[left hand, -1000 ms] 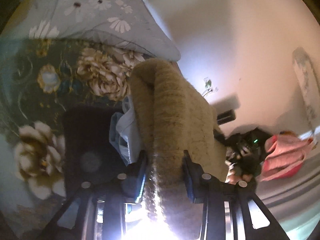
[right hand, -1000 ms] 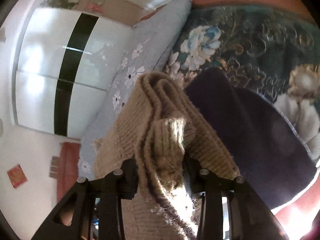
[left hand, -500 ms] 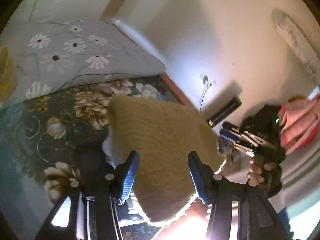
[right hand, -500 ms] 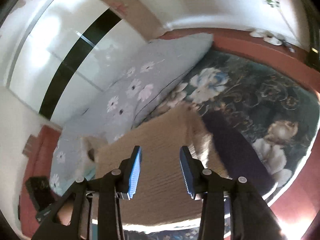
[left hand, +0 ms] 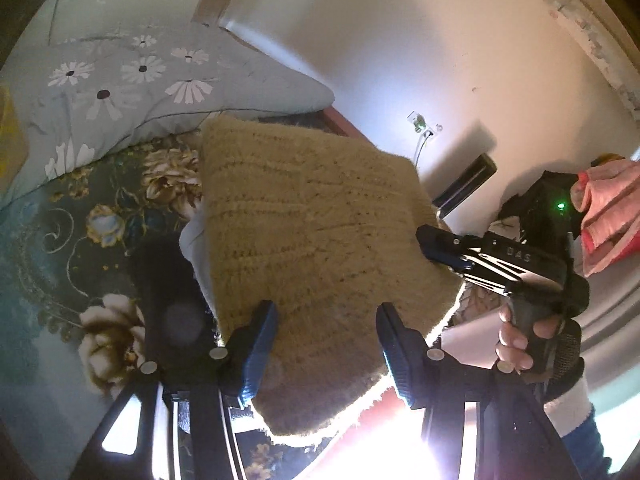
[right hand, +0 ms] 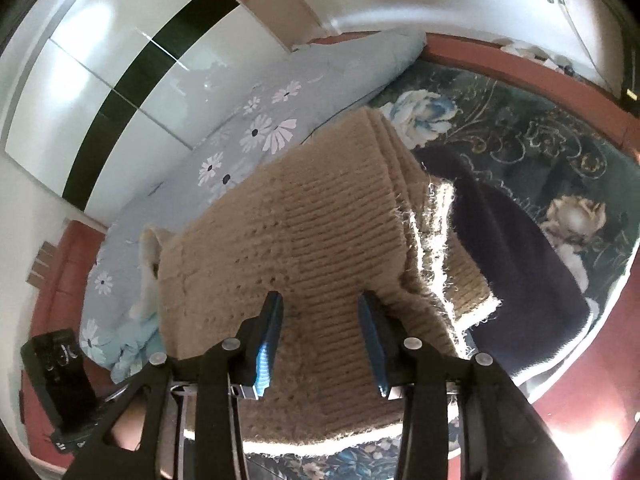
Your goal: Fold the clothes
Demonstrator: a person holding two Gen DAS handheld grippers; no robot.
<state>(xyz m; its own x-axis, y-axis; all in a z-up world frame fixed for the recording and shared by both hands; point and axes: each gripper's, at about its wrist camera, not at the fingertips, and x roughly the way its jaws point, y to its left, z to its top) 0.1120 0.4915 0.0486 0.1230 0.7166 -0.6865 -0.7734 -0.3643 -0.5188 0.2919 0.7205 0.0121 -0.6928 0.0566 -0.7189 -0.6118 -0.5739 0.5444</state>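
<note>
Room: a bedroom; a bed under a dark teal floral bedspread (right hand: 520,136), white walls around it, a glossy white wardrobe with a black stripe (right hand: 120,68) beyond.
Left tool (left hand: 326,320): jaws wide, blue pads apart, gripping nothing; the knit lies just ahead of and below the fingertips.
Right tool (right hand: 320,312): jaws likewise spread, empty, hovering over the near edge of the same knit; in the left view its fingers sit at the knit's right-hand edge.
Task item: a folded beige chunky-knit sweater (left hand: 308,216), lying in a thick, roughly square bundle on the bed; several layers show stacked at its side in the right view.
Beneath it: the sweater rests partly on a dark navy folded garment (right hand: 516,248), and a bit of pale blue cloth (left hand: 192,240) peeks out at its left edge.
Farther off: a grey-blue quilt with white daisies (left hand: 132,76) along the head of the bed; a pink garment (left hand: 608,208) hangs off to the right.
Step in hand: judging by both tools standing free, this sweater's fold looks done and the piece set on the pile.
Next move: likely drawing both tools clear without snagging the fuzzy hem, then reaching for another garment; squaring the loose bottom edge may be needed first.
</note>
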